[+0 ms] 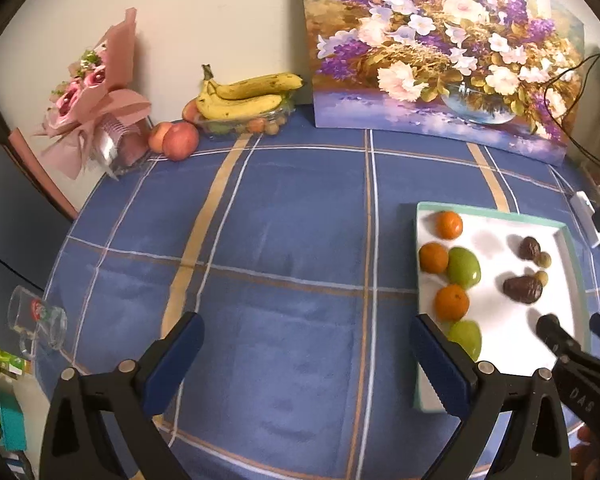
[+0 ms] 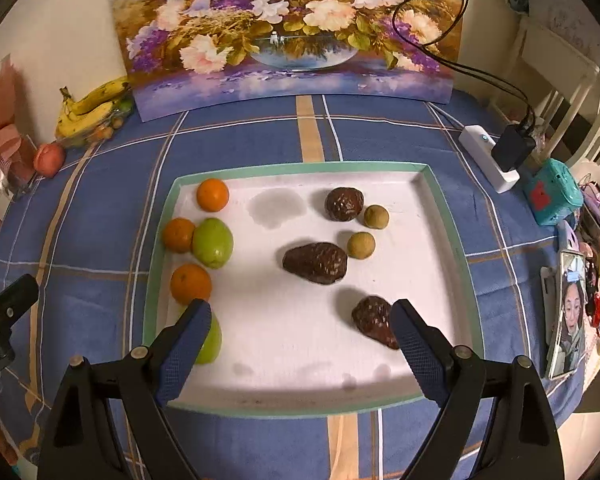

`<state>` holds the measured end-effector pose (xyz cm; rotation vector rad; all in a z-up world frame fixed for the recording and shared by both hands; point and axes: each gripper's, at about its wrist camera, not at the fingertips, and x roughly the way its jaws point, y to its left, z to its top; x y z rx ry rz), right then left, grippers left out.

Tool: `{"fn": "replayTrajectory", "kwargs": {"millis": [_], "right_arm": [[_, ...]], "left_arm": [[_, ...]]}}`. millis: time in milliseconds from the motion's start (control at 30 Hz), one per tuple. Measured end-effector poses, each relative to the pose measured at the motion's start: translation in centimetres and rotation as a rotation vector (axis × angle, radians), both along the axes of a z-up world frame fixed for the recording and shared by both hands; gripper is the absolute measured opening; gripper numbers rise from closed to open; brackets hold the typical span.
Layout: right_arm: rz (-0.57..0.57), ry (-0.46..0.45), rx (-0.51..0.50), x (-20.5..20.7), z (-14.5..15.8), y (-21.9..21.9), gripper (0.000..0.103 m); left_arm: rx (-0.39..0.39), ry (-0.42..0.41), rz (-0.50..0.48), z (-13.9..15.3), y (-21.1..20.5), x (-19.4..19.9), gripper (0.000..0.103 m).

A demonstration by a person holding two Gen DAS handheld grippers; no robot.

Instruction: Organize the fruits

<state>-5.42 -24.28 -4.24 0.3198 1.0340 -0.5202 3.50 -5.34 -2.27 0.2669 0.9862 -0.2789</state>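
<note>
A white tray with a teal rim (image 2: pixel 300 168) holds three oranges (image 2: pixel 212 194), two green fruits (image 2: pixel 213 242), three dark brown avocados (image 2: pixel 315 262) and two small tan fruits (image 2: pixel 361 245). My right gripper (image 2: pixel 300 322) is open and empty over the tray's near half, its right finger beside the nearest avocado (image 2: pixel 370 316). My left gripper (image 1: pixel 306 340) is open and empty over bare tablecloth left of the tray (image 1: pixel 500 216). The right gripper (image 1: pixel 576 334) shows in the left wrist view.
At the back left are bananas (image 1: pixel 244 94) on a clear container, two peaches (image 1: pixel 180 140) and a pink bouquet (image 1: pixel 96 92). A flower painting (image 2: pixel 292 28) leans on the wall. A glass mug (image 1: pixel 36 322) lies at the left edge. A power strip (image 2: pixel 488 156), teal box and phone are right.
</note>
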Motion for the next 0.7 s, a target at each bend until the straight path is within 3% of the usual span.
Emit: {"fn": "replayTrajectory", "kwargs": {"millis": [200, 433, 700], "right_arm": [[0.017, -0.03, -0.034, -1.8, 1.0, 1.8, 0.091], [0.036, -0.094, -0.061, -4.2, 2.5, 3.8, 0.091], [0.029, -0.082, -0.065, -7.5, 1.2, 4.7, 0.091]], "left_arm": [[0.03, -0.033, -0.04, -0.3, 1.8, -2.8, 0.103], [-0.019, -0.04, -0.092, -0.6, 3.8, -5.6, 0.103], [-0.032, -0.047, -0.076, 0.0, 4.5, -6.1, 0.103]]}}
